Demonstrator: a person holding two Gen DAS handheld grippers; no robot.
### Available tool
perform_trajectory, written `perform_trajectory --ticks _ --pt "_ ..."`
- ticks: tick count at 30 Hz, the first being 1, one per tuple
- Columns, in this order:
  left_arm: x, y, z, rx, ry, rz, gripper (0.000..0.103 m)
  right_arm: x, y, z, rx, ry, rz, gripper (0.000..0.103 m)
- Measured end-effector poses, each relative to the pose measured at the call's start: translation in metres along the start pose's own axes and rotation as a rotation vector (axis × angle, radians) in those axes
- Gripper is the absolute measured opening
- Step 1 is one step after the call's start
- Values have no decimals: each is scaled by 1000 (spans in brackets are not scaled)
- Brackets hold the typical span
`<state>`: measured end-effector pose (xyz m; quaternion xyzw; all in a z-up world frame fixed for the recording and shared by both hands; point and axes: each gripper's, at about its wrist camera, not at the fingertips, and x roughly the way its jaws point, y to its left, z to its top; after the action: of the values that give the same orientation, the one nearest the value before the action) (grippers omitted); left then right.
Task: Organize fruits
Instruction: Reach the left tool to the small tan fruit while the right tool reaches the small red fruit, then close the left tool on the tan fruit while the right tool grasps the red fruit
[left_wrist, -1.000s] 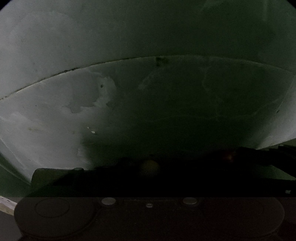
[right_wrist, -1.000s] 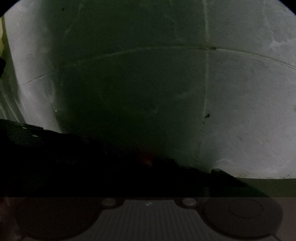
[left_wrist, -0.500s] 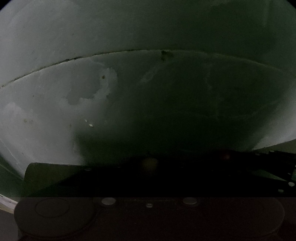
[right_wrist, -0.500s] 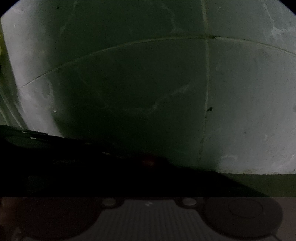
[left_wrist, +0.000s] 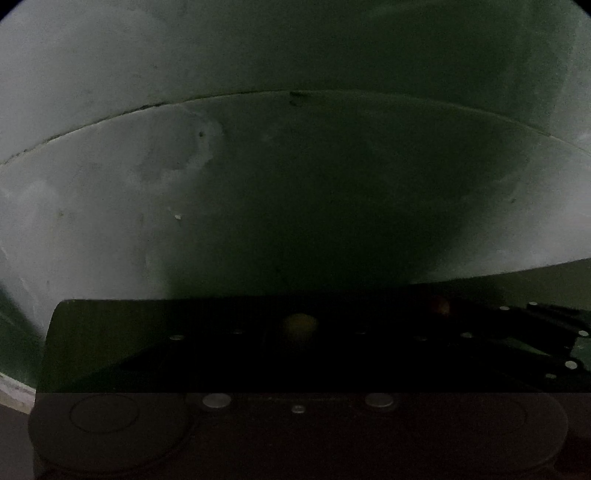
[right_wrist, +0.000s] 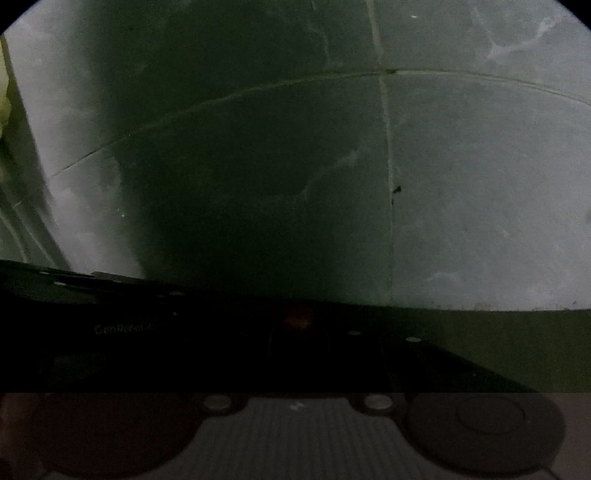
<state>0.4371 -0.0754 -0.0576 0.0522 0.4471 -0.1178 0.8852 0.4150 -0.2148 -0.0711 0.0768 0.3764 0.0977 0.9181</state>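
Left wrist view: your left tongs sit in deep shadow over the tiled floor; a dim yellowish fruit lies at their middle, grip unclear.
Right wrist view: your right tongs are equally dark; a reddish fruit shows just below the floor's tile seam, grip unclear.

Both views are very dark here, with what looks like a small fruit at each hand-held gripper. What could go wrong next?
1. The yellowish fruit and reddish fruit sit in deep shadow; whether either is really gripped cannot be told, so either could drop unnoticed.
2. Only tiled floor shows ahead, with no bowl or tray visible, so placing may go astray.
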Motion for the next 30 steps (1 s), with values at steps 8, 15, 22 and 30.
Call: perform_trajectory --ticks 8,15,22,30 --pt "-7 -1 -13 -17 22 -21 31 -12 -5 -13 61 -3 -10 27" --pt "-15 -2 -14 -7 11 -53 31 -31 -1 -25 85 -7 -30 27" --pt "-24 1 -19 12 6 -83 31 -40 7 -30 100 -19 -46 27" --pt "-35 -3 -35 29 14 -111 31 -63 5 -40 116 -34 -68 27"
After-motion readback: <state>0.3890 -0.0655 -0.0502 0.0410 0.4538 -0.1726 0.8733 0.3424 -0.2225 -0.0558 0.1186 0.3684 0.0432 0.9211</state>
